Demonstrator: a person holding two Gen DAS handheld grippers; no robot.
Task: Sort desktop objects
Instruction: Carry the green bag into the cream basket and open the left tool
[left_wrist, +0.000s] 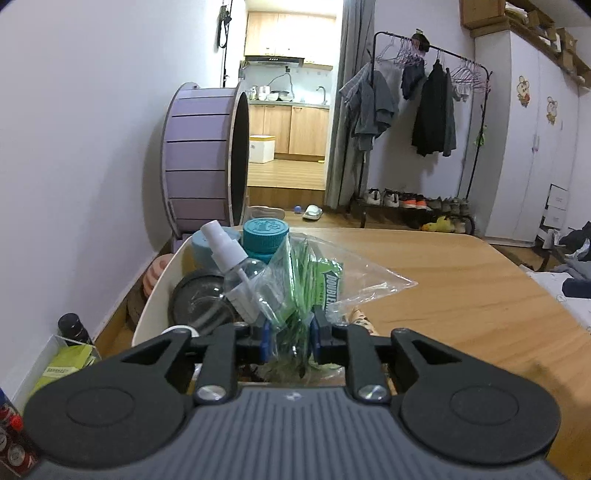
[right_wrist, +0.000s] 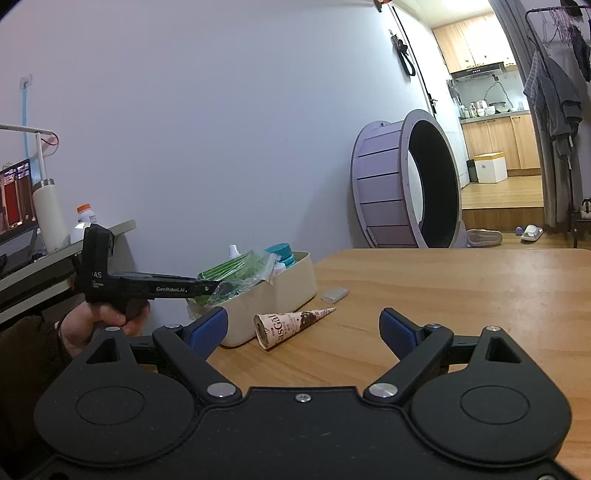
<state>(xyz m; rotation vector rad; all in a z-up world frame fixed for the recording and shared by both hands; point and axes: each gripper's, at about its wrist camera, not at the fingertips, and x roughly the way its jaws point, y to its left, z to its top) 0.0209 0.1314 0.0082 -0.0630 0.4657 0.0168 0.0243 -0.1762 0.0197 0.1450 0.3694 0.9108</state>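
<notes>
- Your left gripper (left_wrist: 290, 341) is clenched on a clear plastic bag (left_wrist: 314, 280) of green gum packets; the blue pads pinch the bag's near end.
- Bag's long axis runs away from the left wrist camera toward 12 o'clock, with its loose corner flaring out to 3 o'clock over the table.
- In the right wrist view the bag (right_wrist: 236, 275) lies roughly level across the top of the cream bin (right_wrist: 280, 295), its long axis running 9 to 3 o'clock.
- The bin holds a white spray bottle (left_wrist: 231, 273) tilted toward 11 o'clock, a teal-capped jar (left_wrist: 265, 236) at 12 o'clock behind it, and a dark round lid (left_wrist: 195, 299) at 9 o'clock.
- An ice-cream cone wrapper (right_wrist: 291, 325) lies on its side just beside the bin, tip pointing to 2 o'clock, open end at 7 o'clock.
- A small grey flat block (right_wrist: 335, 294) sits near the bin's far corner, apart from the cone.
- Your left hand (right_wrist: 92, 325) grips the handle from below, with the tool reaching level toward 3 o'clock.
- Your right gripper (right_wrist: 303, 332) is released, fingers spread wide, holding nothing, above the wooden table (right_wrist: 461, 295).
- Room: a purple wheel (right_wrist: 402, 184) stands at the white wall; a clothes rack (left_wrist: 428, 110) at 1 o'clock.
</notes>
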